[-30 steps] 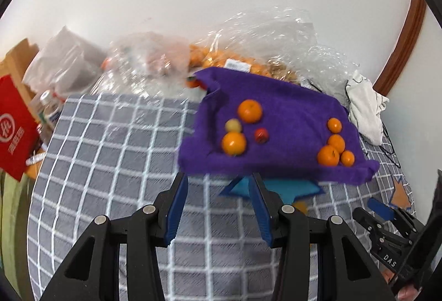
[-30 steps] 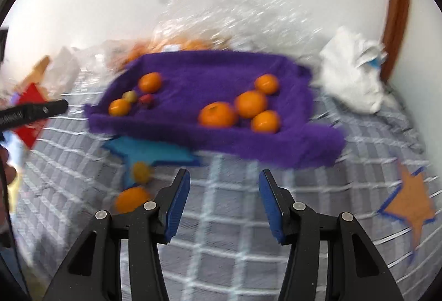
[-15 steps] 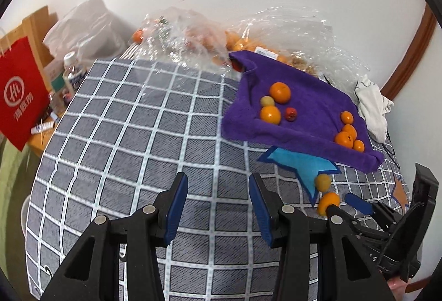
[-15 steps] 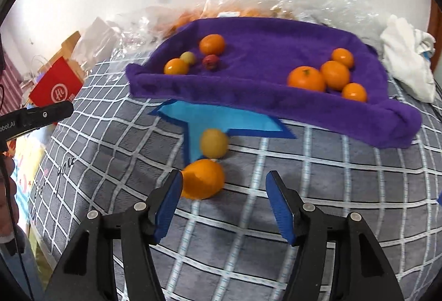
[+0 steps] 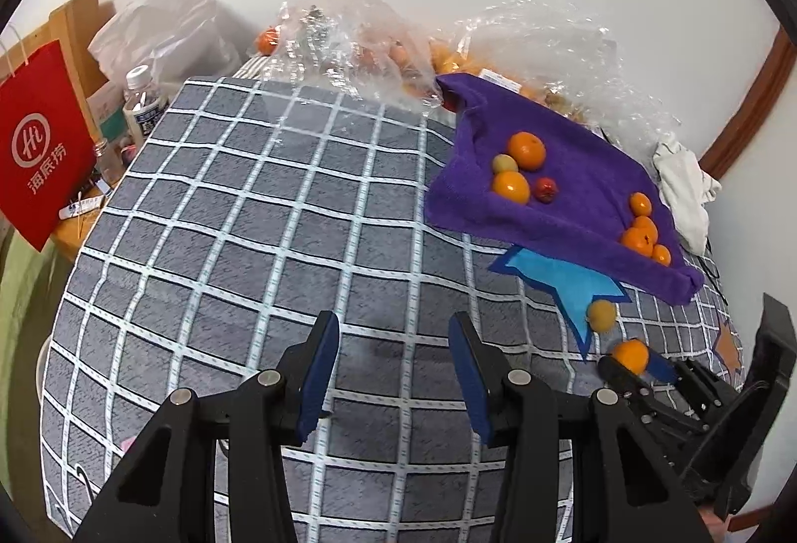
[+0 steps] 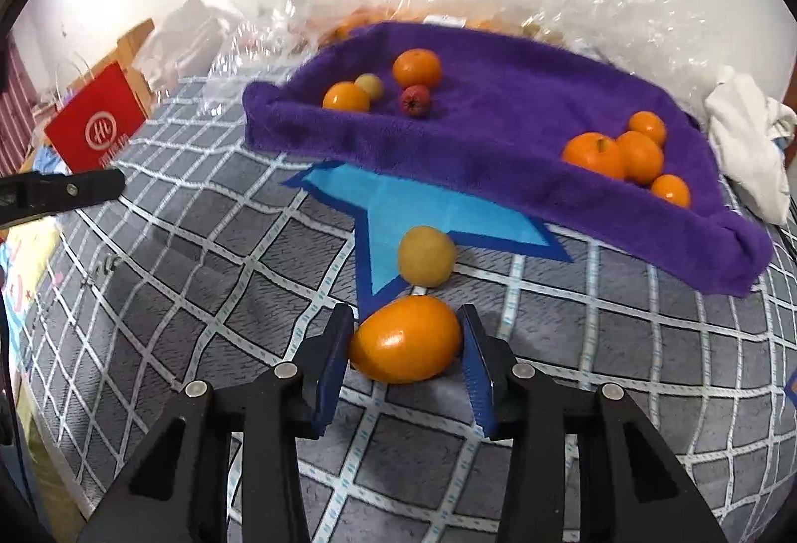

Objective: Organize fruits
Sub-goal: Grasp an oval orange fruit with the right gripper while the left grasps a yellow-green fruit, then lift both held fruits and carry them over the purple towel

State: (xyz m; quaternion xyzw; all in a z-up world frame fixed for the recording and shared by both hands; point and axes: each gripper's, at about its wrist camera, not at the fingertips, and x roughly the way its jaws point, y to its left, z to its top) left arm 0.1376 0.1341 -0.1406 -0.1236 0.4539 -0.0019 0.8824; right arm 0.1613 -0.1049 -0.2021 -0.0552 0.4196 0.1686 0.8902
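A purple towel (image 6: pixel 498 114) lies at the back of the checked cloth. On its left sit two oranges, a small yellow fruit and a red fruit (image 6: pixel 416 99); on its right lie several oranges (image 6: pixel 593 154). In front, a yellow fruit (image 6: pixel 427 256) rests at the tip of a blue star patch (image 6: pixel 423 204). My right gripper (image 6: pixel 406 318) is closing on an oval orange fruit (image 6: pixel 404 346), and both pads touch its sides. That same fruit (image 5: pixel 631 353) shows in the left wrist view at the tip of the right gripper. My left gripper (image 5: pixel 393 343) is open with nothing in it over the checked cloth (image 5: pixel 249 219).
Clear plastic bags (image 5: pixel 358 40) holding more fruit lie behind the towel. A red paper bag (image 5: pixel 40 144) and a bottle (image 5: pixel 142 99) stand off the left edge. A white cloth (image 6: pixel 747 144) lies at the right, and an orange star patch (image 5: pixel 727 346) at the near right.
My right gripper came down and forward over the orange fruit and closed its jaws around it. My left gripper drew back to the left, away from the towel.
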